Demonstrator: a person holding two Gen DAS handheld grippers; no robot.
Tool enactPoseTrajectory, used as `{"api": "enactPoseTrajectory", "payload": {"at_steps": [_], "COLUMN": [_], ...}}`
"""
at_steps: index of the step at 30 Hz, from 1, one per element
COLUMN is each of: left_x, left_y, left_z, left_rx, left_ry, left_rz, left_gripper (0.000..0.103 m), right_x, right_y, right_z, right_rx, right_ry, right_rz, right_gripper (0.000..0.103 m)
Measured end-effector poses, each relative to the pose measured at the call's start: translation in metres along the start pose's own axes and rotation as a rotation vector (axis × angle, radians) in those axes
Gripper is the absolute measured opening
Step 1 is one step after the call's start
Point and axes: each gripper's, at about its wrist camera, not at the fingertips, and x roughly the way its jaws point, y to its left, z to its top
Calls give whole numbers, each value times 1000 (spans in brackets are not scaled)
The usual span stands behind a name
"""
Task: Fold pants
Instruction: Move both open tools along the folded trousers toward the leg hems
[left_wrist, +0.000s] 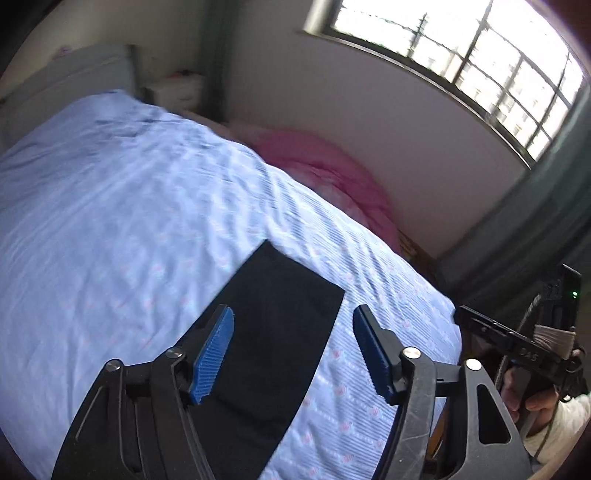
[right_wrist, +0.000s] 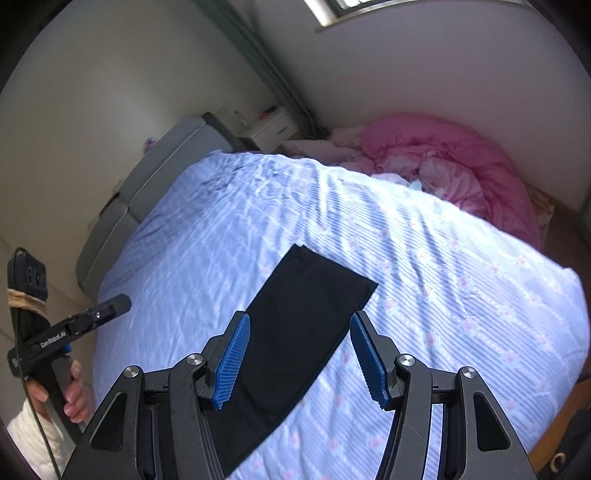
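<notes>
Lay flat on the bed (right_wrist: 461, 295): black pants (right_wrist: 295, 332), apparently folded, below both grippers' fingers, left (left_wrist: 293, 354) and right (right_wrist: 299, 360), spread wide, gripping nothing.

Each hand-held gripper is made of black plastic arms with round silver screws. On the left hand-held gripper (left_wrist: 293, 350), ribbed blue pads (left_wrist: 212, 356) are seen on the fingers, and the same blue pads (right_wrist: 232, 363) are seen on the right hand-held gripper (right_wrist: 300, 360). White letters "GenRobot.AI" are printed on one black handle. Bare skin and white sleeves are seen on the right hand (left_wrist: 532, 397) and the left hand (right_wrist: 70, 391).
</notes>
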Motion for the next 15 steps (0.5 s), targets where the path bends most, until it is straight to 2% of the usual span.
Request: {"api": "enactPoseTrajectory", "payload": {"at_steps": [6, 8, 15], "left_x": [102, 132, 229], "left_y": [20, 25, 41], "left_z": [38, 44, 58], "left_rx": [41, 61, 99], "left_ry": [113, 143, 250], "left_rz": [-42, -36, -32], "left_gripper": [70, 70, 69], "right_x": [66, 90, 157], "right_y": [-24, -34, -53], "right_z": [7, 7, 2], "right_rx": [45, 77, 111], "right_ry": [13, 28, 71], "right_rz": [-31, -38, -69], "right_gripper": [54, 49, 43]}}
